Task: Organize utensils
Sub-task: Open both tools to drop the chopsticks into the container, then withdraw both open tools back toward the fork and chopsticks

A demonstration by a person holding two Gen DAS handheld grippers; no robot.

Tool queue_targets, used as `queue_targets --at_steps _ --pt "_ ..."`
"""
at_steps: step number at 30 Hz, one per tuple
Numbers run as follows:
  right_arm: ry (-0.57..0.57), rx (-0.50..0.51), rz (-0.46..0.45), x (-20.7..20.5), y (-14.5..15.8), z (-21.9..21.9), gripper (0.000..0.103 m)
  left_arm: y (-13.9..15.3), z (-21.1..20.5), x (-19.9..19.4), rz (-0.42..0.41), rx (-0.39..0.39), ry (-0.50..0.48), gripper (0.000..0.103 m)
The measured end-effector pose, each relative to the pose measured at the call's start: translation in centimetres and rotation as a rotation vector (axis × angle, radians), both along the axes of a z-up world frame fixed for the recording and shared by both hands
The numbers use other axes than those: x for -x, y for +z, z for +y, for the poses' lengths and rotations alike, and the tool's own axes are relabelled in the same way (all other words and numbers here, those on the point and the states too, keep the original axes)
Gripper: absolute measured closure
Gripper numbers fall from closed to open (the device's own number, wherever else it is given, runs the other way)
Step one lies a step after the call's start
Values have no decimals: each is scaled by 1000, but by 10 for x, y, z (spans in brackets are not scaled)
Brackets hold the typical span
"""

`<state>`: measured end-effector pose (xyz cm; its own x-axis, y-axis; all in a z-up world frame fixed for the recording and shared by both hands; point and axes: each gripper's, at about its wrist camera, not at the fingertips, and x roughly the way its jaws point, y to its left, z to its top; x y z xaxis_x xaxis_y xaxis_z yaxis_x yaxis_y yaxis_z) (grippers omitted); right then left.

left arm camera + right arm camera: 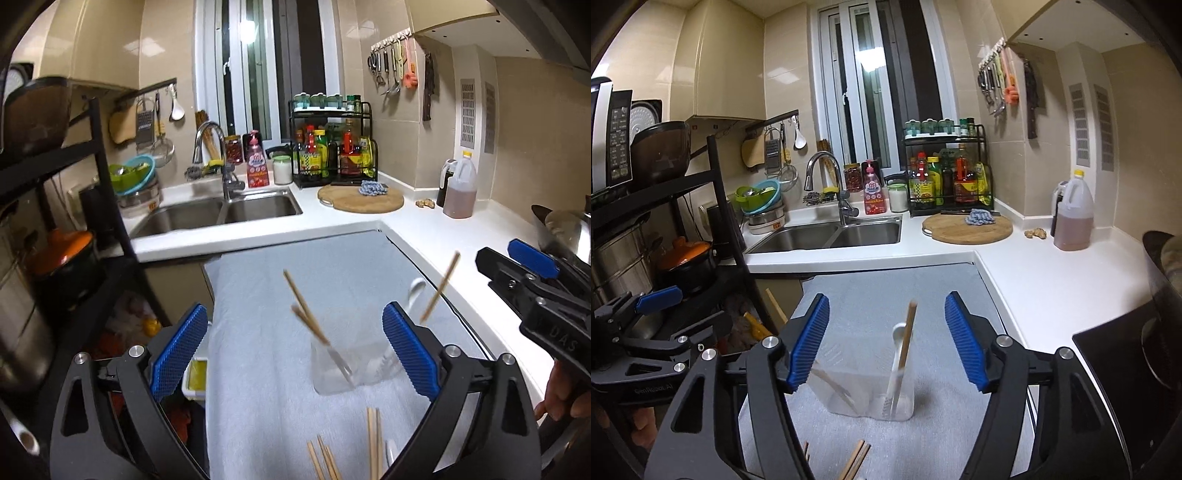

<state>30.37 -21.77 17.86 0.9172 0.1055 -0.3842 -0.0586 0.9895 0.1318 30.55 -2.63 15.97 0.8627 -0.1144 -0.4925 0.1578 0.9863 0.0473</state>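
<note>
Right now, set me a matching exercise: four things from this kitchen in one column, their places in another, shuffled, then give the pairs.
Things:
1. white spoon
2. blue cloth
3. loose chopsticks
4. oil jug

Places:
A. lying flat on the grey mat, near the camera
B. on the round cutting board
C. standing in the clear container
D. on the white counter by the right wall

Pairs: 1-C, 2-B, 3-A, 4-D
</note>
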Motion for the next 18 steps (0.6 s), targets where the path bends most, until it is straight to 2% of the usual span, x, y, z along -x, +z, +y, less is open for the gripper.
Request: queue_targets --at_steps 6,18 --pt "-41 16 5 47 -12 5 30 -16 13 36 31 49 29 10" --pt "-26 14 103 139 -54 23 30 -60 29 127 102 76 51 10"
